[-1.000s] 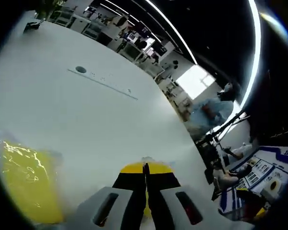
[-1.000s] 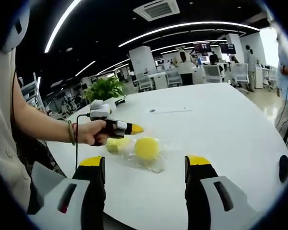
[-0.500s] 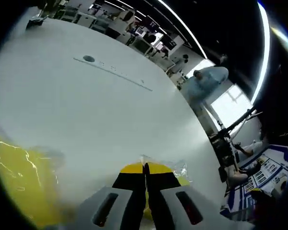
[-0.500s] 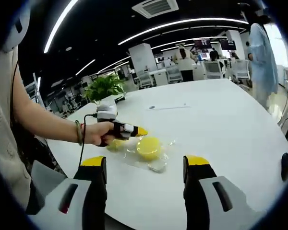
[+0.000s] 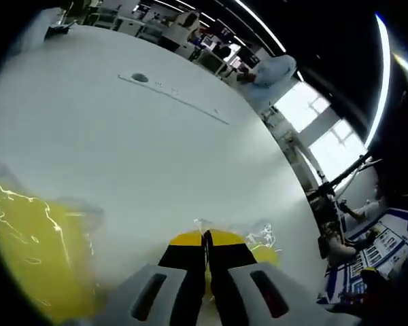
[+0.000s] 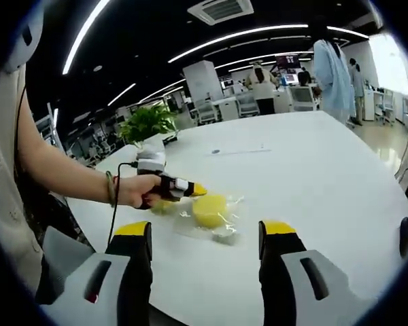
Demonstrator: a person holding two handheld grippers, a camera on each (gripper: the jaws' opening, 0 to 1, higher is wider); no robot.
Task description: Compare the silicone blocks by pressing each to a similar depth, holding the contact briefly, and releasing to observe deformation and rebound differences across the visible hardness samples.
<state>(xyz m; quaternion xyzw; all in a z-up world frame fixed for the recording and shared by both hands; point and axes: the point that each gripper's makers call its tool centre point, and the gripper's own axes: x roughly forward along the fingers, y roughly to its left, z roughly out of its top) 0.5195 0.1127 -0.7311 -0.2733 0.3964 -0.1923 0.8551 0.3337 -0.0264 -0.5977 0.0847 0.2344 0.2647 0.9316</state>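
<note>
Two yellow silicone blocks (image 6: 209, 209) in clear bags, left claw (image 5: 205, 239) closed empty, right claw (image 6: 204, 238) wide apart

Left gripper (image 5: 205, 239): 2 black jaws, yellow tips, pale grey housings with dark slots showing red inside. Right gripper (image 6: 205, 231): same colours. Person's hand (image 6: 132, 190): green bracelet at wrist, thin black cable; cream garment at left of frame.
</note>
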